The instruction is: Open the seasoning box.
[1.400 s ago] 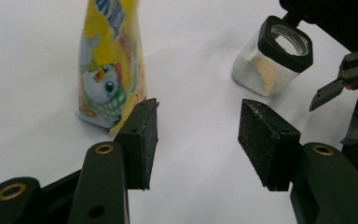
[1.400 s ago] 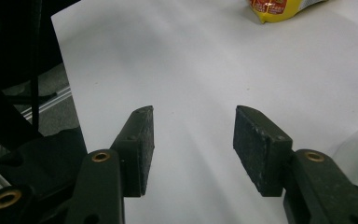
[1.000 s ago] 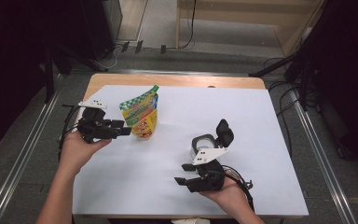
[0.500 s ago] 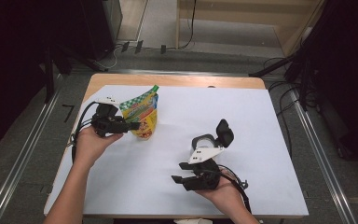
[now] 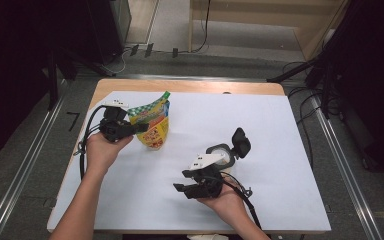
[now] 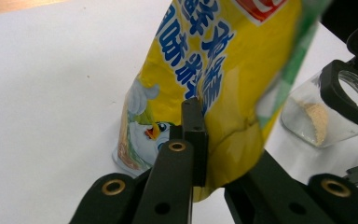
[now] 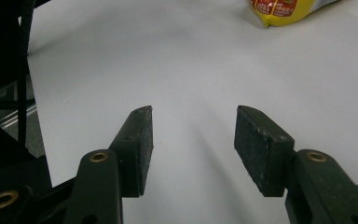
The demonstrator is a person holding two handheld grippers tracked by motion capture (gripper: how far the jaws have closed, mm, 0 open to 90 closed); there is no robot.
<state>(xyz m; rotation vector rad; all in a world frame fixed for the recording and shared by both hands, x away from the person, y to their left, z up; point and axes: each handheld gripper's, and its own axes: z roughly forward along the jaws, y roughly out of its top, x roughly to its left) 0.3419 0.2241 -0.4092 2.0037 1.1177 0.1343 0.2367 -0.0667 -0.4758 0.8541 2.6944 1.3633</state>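
Note:
A yellow snack pouch [image 5: 156, 131] with a green checked top stands at the table's left rear. My left gripper [image 5: 141, 128] reaches it from the left. In the left gripper view the pouch [image 6: 223, 65] sits between the jaws of the left gripper [image 6: 223, 154], one jaw in front and the other behind its creased lower edge, shut on it. A glass jar [image 5: 221, 155] with an open black flip lid stands mid-table; the jar [image 6: 314, 119] holds some tan powder. My right gripper [image 5: 180, 181] is near the front edge, open [image 7: 193, 140] over the bare white surface, pointing left.
The white sheet [image 5: 280, 130] covers a wooden table with its rim [image 5: 190, 86] showing at the back. Metal rails run along both sides on the floor. Cables trail from both grippers. The pouch's bottom [image 7: 289, 8] shows far ahead in the right gripper view.
My left gripper has moved right, up to the pouch, and its jaws now hold the pouch's lower edge. The right gripper has stayed put.

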